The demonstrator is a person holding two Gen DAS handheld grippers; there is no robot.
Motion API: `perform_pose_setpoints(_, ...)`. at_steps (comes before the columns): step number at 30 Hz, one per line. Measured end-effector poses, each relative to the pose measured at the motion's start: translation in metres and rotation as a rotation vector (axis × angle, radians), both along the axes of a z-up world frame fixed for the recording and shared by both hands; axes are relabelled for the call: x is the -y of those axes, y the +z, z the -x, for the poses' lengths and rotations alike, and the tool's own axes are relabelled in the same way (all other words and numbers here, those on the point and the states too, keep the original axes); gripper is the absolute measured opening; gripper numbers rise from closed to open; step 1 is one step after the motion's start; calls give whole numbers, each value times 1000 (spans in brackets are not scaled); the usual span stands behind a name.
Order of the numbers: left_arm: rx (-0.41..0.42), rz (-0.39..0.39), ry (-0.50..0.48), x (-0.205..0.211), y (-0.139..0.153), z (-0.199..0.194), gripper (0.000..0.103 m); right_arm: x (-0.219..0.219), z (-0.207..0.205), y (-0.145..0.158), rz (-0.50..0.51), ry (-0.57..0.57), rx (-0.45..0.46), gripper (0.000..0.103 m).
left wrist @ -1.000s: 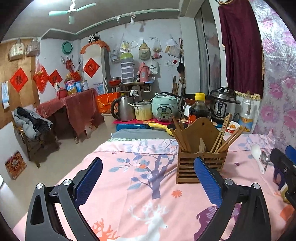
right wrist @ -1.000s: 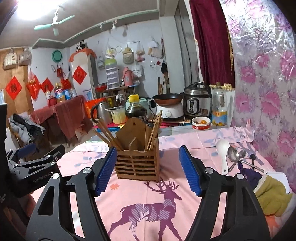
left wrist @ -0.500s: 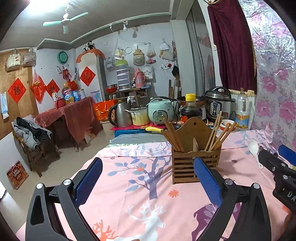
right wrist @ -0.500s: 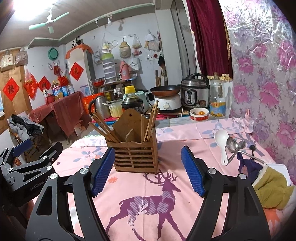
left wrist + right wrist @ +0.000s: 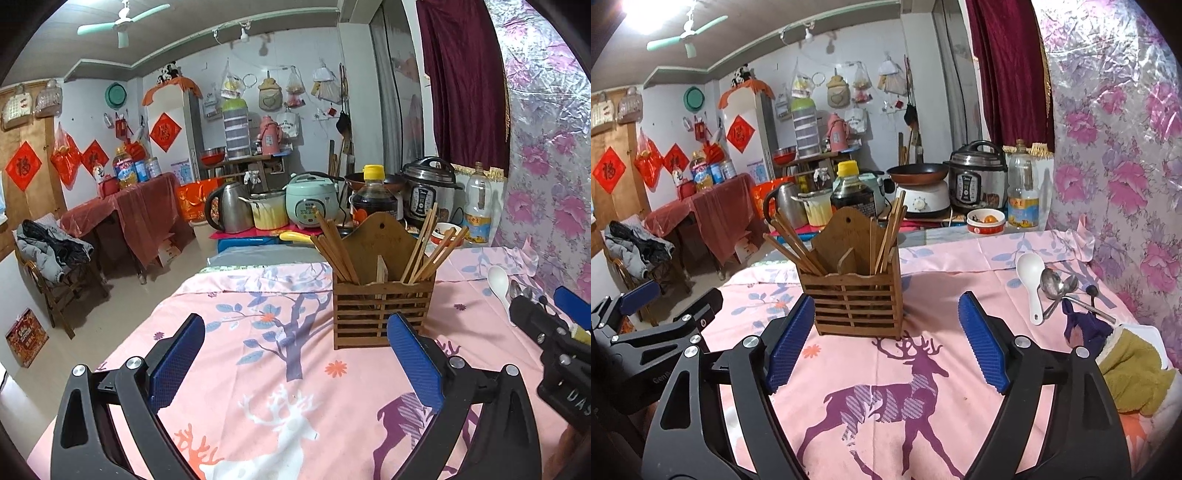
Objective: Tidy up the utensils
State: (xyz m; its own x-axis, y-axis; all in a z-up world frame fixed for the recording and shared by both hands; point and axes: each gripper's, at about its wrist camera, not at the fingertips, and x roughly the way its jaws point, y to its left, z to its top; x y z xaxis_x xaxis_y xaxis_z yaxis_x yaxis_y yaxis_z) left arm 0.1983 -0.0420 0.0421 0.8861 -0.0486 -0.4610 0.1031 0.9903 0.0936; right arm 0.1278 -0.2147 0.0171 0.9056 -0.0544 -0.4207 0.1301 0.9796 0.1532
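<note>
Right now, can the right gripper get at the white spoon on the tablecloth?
Probably yes. The right gripper is open and empty, and the white spoon lies uncovered ahead to its right, with bare tablecloth between; metal spoons lie close beside it.

A slatted wooden holder stands upright mid-table, chopsticks leaning inside; white spoon and metal spoons lie far right.

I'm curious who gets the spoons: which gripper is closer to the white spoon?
Right. The right gripper sits just left of the white spoon, jaws open and just widened, empty. The left gripper is farther left, beyond the wooden holder.
</note>
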Motion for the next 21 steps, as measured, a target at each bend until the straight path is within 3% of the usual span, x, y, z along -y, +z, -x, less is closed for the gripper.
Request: perform_pose_setpoints(21, -20, -5, 23, -2, -4, -2, 97, 1, -1, -1, -2, -7, -5, 79)
